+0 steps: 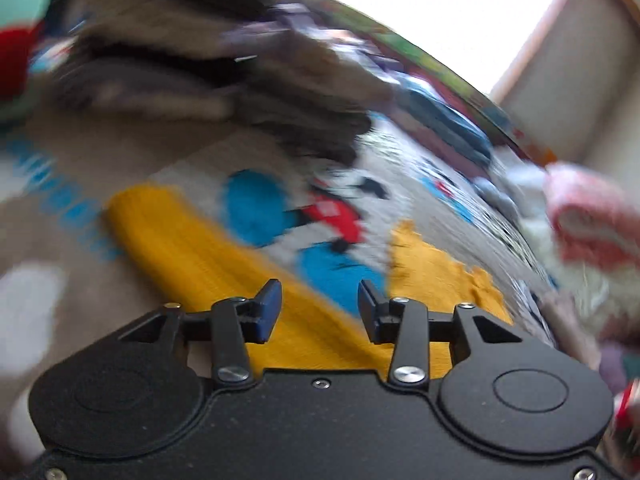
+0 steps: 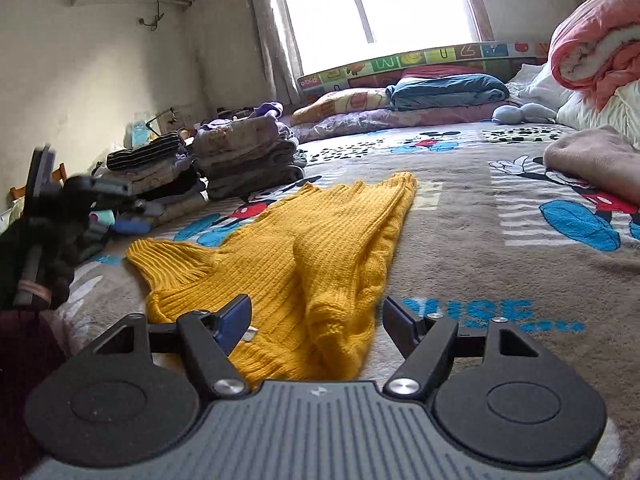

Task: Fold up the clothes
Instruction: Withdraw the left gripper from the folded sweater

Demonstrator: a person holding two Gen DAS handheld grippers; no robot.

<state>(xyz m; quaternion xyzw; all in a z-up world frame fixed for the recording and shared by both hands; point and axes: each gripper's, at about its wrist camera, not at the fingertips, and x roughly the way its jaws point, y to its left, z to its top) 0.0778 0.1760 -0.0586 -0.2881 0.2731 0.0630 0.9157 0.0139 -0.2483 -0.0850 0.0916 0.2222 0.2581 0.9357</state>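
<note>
A yellow ribbed knit sweater (image 2: 304,240) lies partly folded lengthwise on the cartoon-print bed blanket (image 2: 480,240), one sleeve sticking out to the left. My right gripper (image 2: 317,308) hovers open over the sweater's near end, with nothing pinched between its fingers. The left wrist view is heavily blurred. There the left gripper (image 1: 319,292) stands open above the same yellow sweater (image 1: 180,240), its blue pads (image 1: 268,312) apart and empty. In the right wrist view the left gripper (image 2: 60,196) shows as a dark blur at the far left.
Stacks of folded clothes (image 2: 244,156) stand at the bed's left side. Pillows and a folded blue blanket (image 2: 444,90) lie at the head by the window. A pink quilt (image 2: 592,44) and a beige cloth (image 2: 592,160) sit at the right.
</note>
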